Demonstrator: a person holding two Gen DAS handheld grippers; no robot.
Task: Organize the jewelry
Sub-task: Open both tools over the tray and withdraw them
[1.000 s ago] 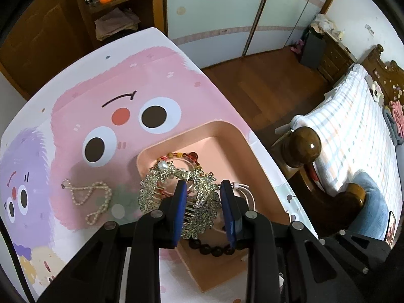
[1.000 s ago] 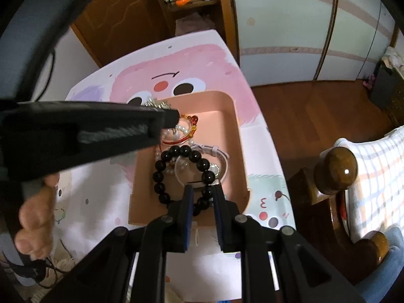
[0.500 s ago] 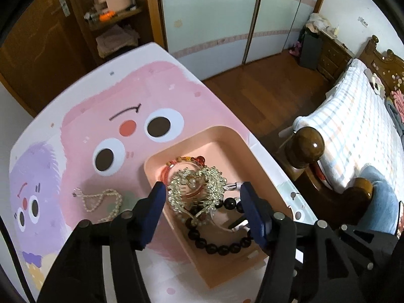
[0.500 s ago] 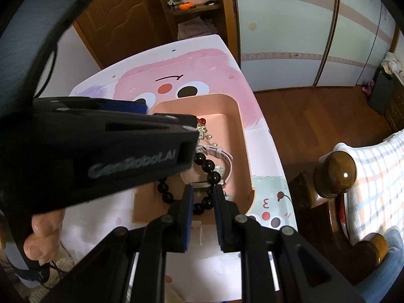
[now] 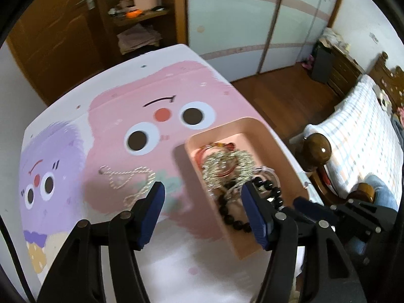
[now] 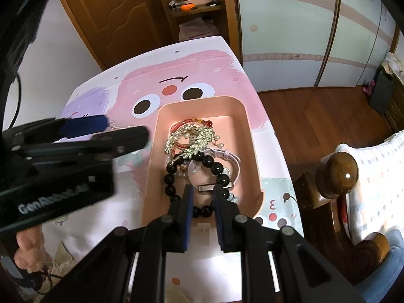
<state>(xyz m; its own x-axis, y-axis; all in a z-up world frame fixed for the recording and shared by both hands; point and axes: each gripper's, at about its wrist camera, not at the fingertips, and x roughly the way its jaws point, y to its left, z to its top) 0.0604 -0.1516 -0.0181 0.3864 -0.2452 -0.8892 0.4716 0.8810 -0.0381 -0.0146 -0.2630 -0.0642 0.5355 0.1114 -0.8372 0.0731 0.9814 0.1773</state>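
Released filigree comb (image 5: 227, 165) atop beads (image 5: 234, 217)

Lots of bare room on the cartoon-printed tablecloth (image 5: 121, 96) past the thin pearl chain (image 5: 128, 176), but hardly any inside the pink plastic tray (image 6: 252, 136), crowded with a sparkly silver hair comb (image 6: 192, 139) and black bead bracelet (image 6: 192, 171).
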